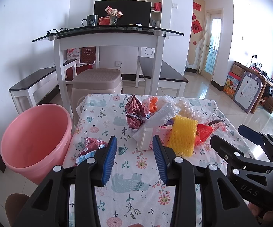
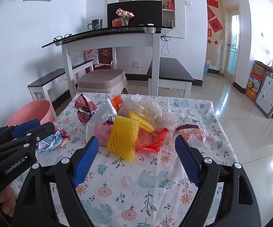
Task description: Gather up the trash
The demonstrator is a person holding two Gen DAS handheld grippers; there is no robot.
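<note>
A pile of trash lies on the flowered tablecloth: yellow foam net, red plastic bag, dark red wrapper, white foam, a pink box and a clear plastic cup wrapper. A crumpled wrapper lies apart at the left. A pink bucket stands on the floor left of the table. My left gripper is open and empty before the pile. My right gripper is open wide and empty, near the yellow net.
A beige plastic stool stands behind the table. Beyond it are a white desk with a glass top and dark benches. Tiled floor lies to the right. The right gripper shows in the left wrist view.
</note>
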